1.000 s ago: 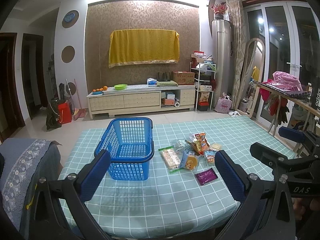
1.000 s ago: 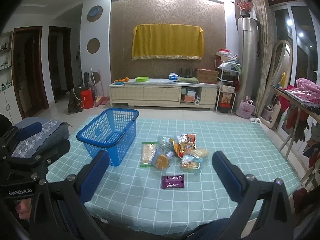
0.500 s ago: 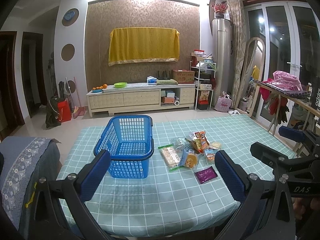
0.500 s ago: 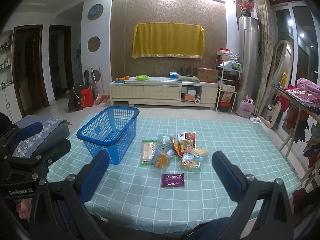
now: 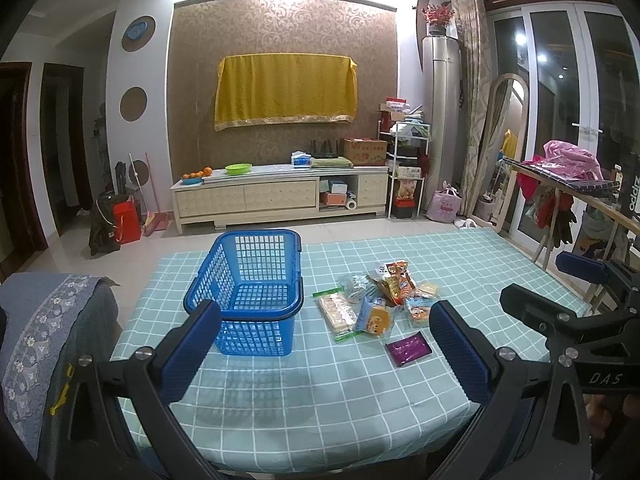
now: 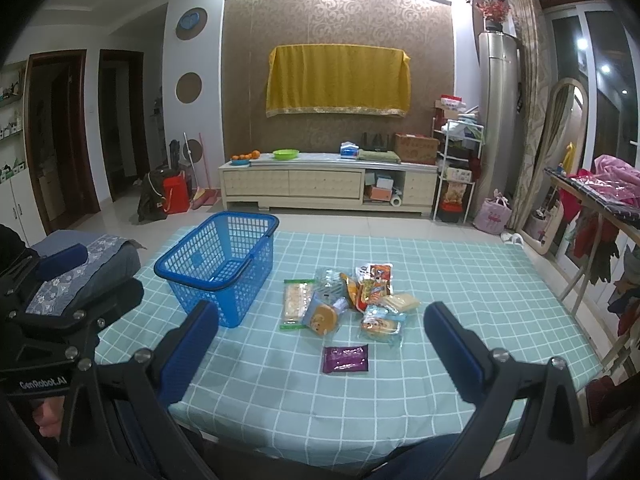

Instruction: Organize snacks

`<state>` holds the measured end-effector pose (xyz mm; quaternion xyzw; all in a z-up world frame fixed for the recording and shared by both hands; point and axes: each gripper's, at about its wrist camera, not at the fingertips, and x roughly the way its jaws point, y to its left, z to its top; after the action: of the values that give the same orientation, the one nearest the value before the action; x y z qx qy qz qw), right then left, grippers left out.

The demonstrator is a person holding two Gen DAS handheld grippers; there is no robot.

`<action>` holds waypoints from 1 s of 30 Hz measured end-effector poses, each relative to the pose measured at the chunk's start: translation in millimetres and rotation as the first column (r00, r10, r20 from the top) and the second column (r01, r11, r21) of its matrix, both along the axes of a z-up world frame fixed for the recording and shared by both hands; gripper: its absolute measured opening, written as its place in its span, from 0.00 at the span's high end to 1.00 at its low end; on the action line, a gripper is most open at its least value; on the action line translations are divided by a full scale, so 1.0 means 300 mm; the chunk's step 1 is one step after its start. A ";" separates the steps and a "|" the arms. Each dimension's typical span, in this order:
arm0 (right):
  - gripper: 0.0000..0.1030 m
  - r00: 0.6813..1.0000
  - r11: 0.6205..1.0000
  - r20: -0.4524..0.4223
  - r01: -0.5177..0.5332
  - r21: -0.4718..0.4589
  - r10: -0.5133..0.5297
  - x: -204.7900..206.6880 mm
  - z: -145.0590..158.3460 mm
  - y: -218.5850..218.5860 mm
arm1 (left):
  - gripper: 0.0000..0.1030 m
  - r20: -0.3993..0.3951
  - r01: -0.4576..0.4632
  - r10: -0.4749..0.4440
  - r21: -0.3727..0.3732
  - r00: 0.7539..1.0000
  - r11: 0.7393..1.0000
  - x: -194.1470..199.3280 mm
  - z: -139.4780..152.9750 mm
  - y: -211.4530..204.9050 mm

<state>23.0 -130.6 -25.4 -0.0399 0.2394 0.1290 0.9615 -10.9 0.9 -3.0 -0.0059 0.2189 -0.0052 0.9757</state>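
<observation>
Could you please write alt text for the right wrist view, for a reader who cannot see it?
The open right gripper hangs over a checked tablecloth, where a pile of snack packets lies right of an empty blue basket. A purple packet lies apart, nearest the camera.

Teal checked tablecloth (image 5: 320,400) is covering the table. Yellow cloth (image 5: 286,92) is hanging on the patterned wall above a cream TV cabinet (image 5: 280,196), which is carrying oranges (image 5: 196,175), a green bowl (image 5: 238,168) and a cardboard box (image 5: 364,151). Pink garment (image 5: 570,160) is lying on a rack, right.
</observation>
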 end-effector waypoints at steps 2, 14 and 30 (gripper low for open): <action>0.00 1.000 1.000 -0.001 -0.002 -0.002 0.002 0.003 0.001 -0.004 | 0.00 -0.001 0.003 -0.003 0.010 1.000 1.000 0.009 0.004 -0.011; 0.00 1.000 1.000 0.006 -0.023 -0.017 0.023 0.105 0.009 -0.107 | 0.00 -0.077 0.044 -0.043 0.019 0.996 0.999 0.149 0.012 -0.107; 0.00 0.990 1.000 -0.143 -0.012 0.015 0.014 0.355 -0.129 -0.247 | 0.00 -0.219 0.120 -0.117 -0.001 0.969 0.993 0.431 -0.149 -0.222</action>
<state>129.6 -204.7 -64.2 -0.0252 0.3065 0.1395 0.9413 118.4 -65.7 -47.6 0.0124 0.3250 -0.0614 0.9436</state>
